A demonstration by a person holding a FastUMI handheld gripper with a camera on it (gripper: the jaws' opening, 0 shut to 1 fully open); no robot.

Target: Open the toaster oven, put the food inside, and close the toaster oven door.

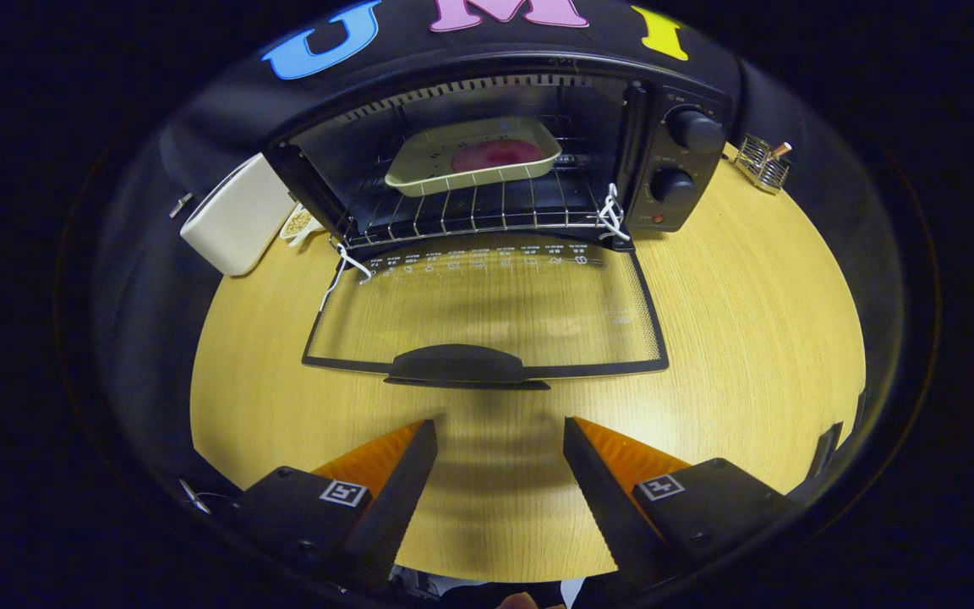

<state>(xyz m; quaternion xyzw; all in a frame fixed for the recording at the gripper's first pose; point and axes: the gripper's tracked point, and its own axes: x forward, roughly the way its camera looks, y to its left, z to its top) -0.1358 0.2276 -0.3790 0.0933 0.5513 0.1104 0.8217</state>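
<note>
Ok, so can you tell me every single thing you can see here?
toaster oven: one, black, at the back of the table, two knobs on its right side
oven door: one, glass with black frame and handle, folded down flat, just ahead of the gripper
tray: one, pale green, on the rack inside the oven
food: one, reddish round piece, in the tray
box: one, cream-white, left of the oven
wire basket: one, metal, right of the oven
table: one, light wood
gripper: one, fingers apart and holding nothing, short of the door handle
</note>
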